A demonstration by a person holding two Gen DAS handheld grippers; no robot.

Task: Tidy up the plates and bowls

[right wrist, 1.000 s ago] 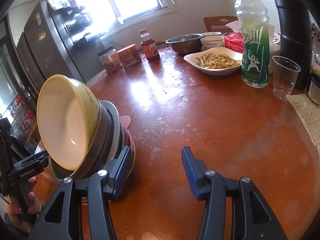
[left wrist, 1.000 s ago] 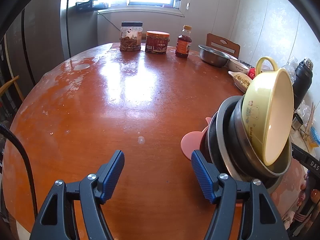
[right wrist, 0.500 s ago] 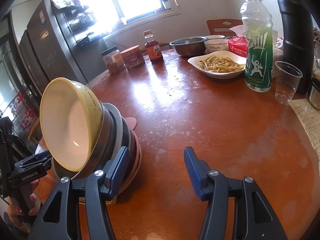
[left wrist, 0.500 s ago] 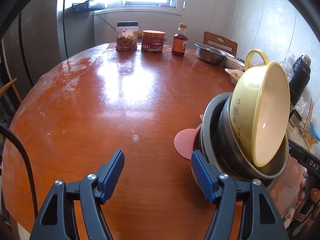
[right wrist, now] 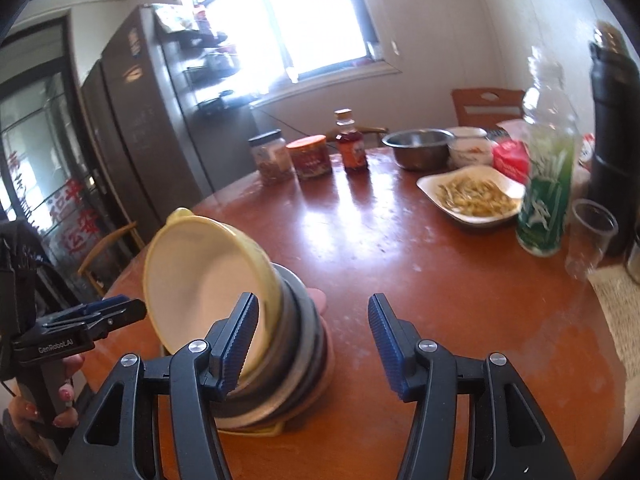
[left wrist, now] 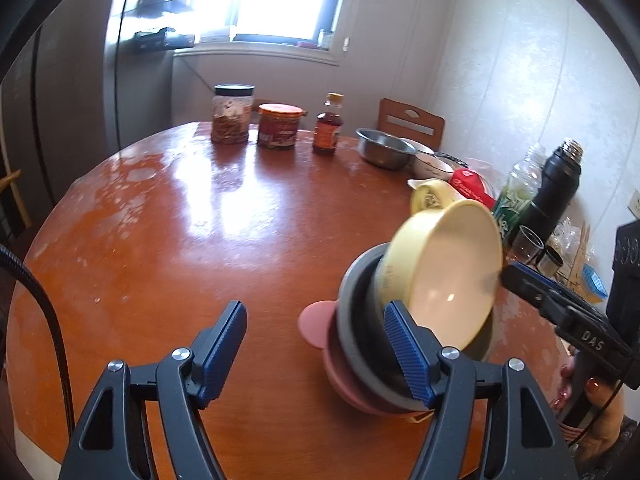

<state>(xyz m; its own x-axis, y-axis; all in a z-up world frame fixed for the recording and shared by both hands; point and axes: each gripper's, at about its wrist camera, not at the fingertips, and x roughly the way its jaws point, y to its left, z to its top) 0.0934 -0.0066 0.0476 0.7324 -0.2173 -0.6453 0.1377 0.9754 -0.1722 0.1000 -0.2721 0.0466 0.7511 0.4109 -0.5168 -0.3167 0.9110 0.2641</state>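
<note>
A stack of dishes stands on the round wooden table: a pink plate at the bottom, grey metal bowls above it, and a yellow bowl tilted on top, its mouth facing sideways. The same yellow bowl and grey bowls show in the right wrist view. My left gripper is open and empty, its right finger beside the stack. My right gripper is open and empty, its left finger against the stack.
At the far side stand a jar, an orange-lidded tub, a sauce bottle, a steel bowl and a plate of food. A green bottle, a plastic cup and a black flask stand at the right.
Both grippers have pulled back and up from the stack. The stack now rests lower, more upright on the table, with the yellow bowl still tilted. Both grippers stay open.
</note>
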